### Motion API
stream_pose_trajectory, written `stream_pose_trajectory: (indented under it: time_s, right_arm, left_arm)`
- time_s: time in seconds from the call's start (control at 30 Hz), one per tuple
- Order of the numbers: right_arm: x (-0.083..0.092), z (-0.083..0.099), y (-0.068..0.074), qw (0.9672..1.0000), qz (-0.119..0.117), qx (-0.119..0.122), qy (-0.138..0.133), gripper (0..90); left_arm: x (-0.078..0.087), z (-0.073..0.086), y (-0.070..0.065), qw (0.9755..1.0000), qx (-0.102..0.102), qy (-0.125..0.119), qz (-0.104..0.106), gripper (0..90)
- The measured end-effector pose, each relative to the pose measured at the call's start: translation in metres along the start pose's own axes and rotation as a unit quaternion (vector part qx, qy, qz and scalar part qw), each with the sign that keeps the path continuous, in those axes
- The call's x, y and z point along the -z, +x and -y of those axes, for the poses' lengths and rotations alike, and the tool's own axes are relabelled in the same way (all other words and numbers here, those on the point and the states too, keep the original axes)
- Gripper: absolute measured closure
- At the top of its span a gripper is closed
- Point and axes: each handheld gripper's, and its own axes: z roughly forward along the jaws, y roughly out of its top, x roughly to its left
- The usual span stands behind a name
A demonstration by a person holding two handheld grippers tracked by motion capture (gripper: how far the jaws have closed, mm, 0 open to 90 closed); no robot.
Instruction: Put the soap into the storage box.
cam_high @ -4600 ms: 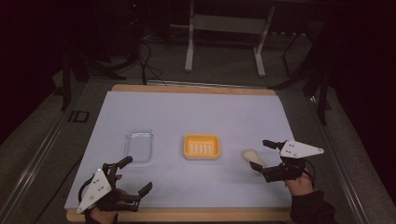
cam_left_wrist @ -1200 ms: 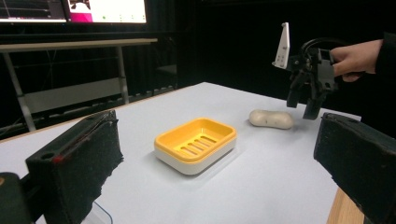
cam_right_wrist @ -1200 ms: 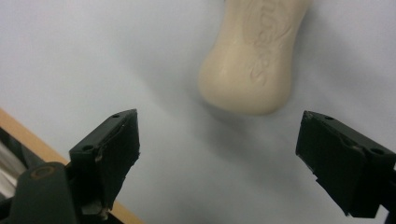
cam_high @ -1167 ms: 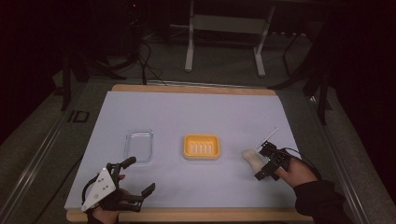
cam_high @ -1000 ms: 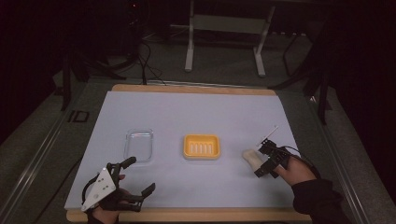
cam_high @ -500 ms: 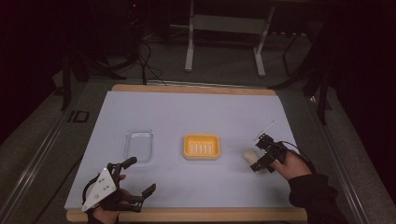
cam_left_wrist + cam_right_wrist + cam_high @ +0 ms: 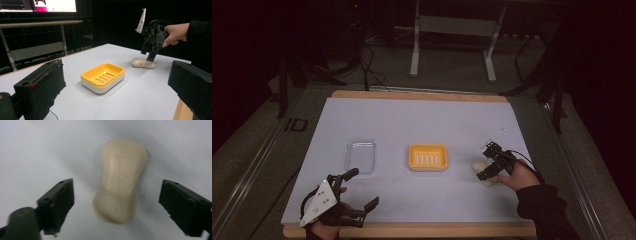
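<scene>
Two jaws of the right gripper (image 7: 117, 205), now tipped down over the soap bar (image 7: 121, 181), stand spread and narrowing, at three o'clock from the yellow dish (image 7: 428, 157); pickup looks near. Left gripper (image 7: 357, 192) idles, spread.

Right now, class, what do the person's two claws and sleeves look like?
Both claws are black with two blocky jaws. The left claw carries a grey three-cornered plate on top. The right claw has a thin pale plate and a black cable trailing back. The right arm wears a dark sleeve.
</scene>
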Motion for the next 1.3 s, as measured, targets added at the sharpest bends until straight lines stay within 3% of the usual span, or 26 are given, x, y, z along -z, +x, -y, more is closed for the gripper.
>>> stream_pose_trajectory:
  time_s: [0.2,0.3,0.4,0.53,0.8,0.93,1.03,1.17,1.3]
  right_arm:
    - [-0.006,-0.003,-0.001,0.9998,0.012,0.000,-0.013,23.2]
    - [-0.007,-0.003,-0.001,0.9997,0.016,0.003,-0.018,23.4]
    - [-0.014,-0.002,-0.006,0.9998,0.003,-0.005,-0.019,28.3]
    - [-0.021,0.000,-0.009,0.9998,-0.008,-0.011,-0.015,30.6]
    - [-0.035,-0.002,-0.008,0.9998,-0.003,-0.012,0.015,32.6]
    - [-0.035,-0.003,-0.006,0.9998,0.005,-0.006,0.021,35.2]
    - [-0.034,-0.003,-0.002,0.9997,0.007,0.003,0.022,42.8]
    - [-0.034,-0.006,0.000,0.9995,0.009,-0.004,0.031,48.6]
    - [-0.033,-0.007,0.001,0.9994,0.008,0.003,0.033,49.7]
  left_arm:
    - [-0.001,0.000,0.000,1.0000,0.000,0.000,0.001,0.9]
    - [0.000,0.000,0.000,1.0000,-0.003,0.002,0.001,0.9]
    - [-0.001,0.000,0.000,1.0000,-0.003,0.001,0.003,0.9]
    - [-0.001,0.000,-0.001,1.0000,-0.003,0.002,0.004,0.9]
    - [-0.002,0.001,-0.001,1.0000,-0.003,0.004,0.004,0.9]
    - [-0.002,0.001,-0.001,1.0000,-0.004,0.005,0.004,0.9]
    - [-0.002,0.001,-0.001,1.0000,-0.005,0.006,0.005,0.9]
    - [-0.002,0.001,-0.001,1.0000,-0.005,0.007,0.006,0.9]
    - [-0.002,0.001,-0.001,0.9999,-0.005,0.007,0.006,0.9]
